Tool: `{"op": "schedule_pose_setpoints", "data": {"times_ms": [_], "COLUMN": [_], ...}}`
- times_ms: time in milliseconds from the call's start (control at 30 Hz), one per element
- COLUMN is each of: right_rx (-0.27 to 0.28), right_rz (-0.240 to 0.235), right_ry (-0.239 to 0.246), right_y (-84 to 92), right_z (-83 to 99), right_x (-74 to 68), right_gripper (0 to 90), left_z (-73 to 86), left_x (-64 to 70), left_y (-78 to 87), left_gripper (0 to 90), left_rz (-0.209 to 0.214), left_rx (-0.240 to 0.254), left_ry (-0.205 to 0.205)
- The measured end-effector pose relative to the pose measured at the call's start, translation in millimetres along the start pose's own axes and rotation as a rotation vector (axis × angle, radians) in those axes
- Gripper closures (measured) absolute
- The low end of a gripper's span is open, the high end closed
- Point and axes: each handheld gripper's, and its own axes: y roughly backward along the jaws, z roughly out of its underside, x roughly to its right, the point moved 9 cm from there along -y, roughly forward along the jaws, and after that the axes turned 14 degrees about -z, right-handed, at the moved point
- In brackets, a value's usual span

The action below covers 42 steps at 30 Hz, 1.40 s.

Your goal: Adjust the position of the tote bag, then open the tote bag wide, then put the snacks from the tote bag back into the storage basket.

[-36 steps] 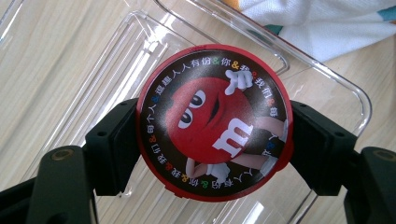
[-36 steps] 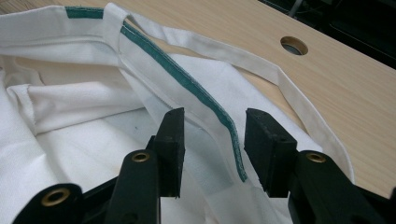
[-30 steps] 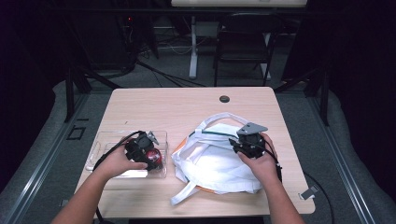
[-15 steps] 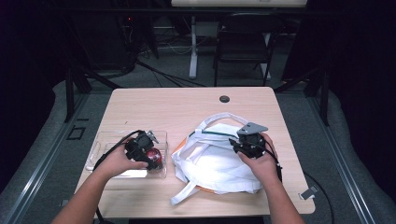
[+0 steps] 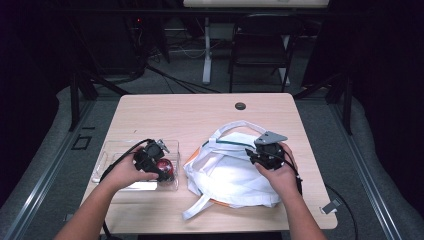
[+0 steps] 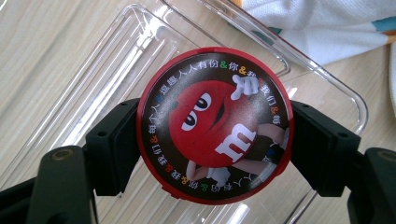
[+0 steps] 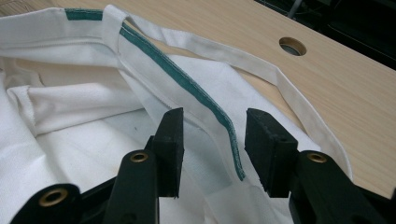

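**Red tin gripped over the tray, bag hem between the right jaws**

Your round red tin (image 6: 215, 123) sits clamped between the 2 black jaws of your left gripper (image 6: 212, 154), its printed lid facing the camera with a red candy character and a ring of coloured script around the rim. The jaws press on the tin's left and right edges. The tin is held over the clear plastic tray (image 6: 327, 79), whose ribbed floor and rounded corner show behind it; whether the tin touches the tray floor you cannot tell from these views. In the high view the tin (image 5: 164, 167) shows as a red spot at the right end of the tray (image 5: 107, 162), just under your left gripper (image 5: 152, 160).

Just beside the tray, to its right, lies the white cloth bag (image 5: 225, 175), crumpled on the wooden table (image 5: 175, 112), with a white strap looping toward the far edge and another trailing toward you. Your right gripper (image 5: 257, 155) rests on the bag's upper right part. In the right gripper view its 2 jaws (image 7: 212, 140) stand narrowly apart with the bag's green-trimmed hem (image 7: 196, 88) running up between them, not pinched. A white strap (image 7: 280, 79) curves past on the bare wood, near a round hole (image 7: 293, 46) in the tabletop.
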Motion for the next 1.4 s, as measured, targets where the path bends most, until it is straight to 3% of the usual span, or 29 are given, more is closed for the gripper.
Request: {"op": "schedule_pose_setpoints", "data": {"times_ms": [533,1100,1333,1400], "right_rx": [-0.001,0.005,0.002,0.002], "right_rz": [-0.003,0.004,-0.002,-0.007], "right_ry": [0.006,0.008,0.012,0.013], "right_y": [-0.1,0.1,1.5,1.4], "right_z": [-0.6,-2.2,-3.0,-3.2], "right_x": [-0.8,-1.4,-1.5,-2.3], "right_gripper": [57.5,57.5,57.4,57.1], "left_z": [-4.0,-11.3,-17.7,-19.4], "left_x": [-0.6,-0.7,1.2,0.4], "left_y": [10.7,31.6,39.1,40.4], "left_gripper": [24.0,24.6,26.4,27.5], "left_rz": [0.001,-0.014,-0.021,-0.041], "left_rx": [0.03,0.073,0.097,0.103], "left_ry": [0.017,0.0,0.023,0.032]}}
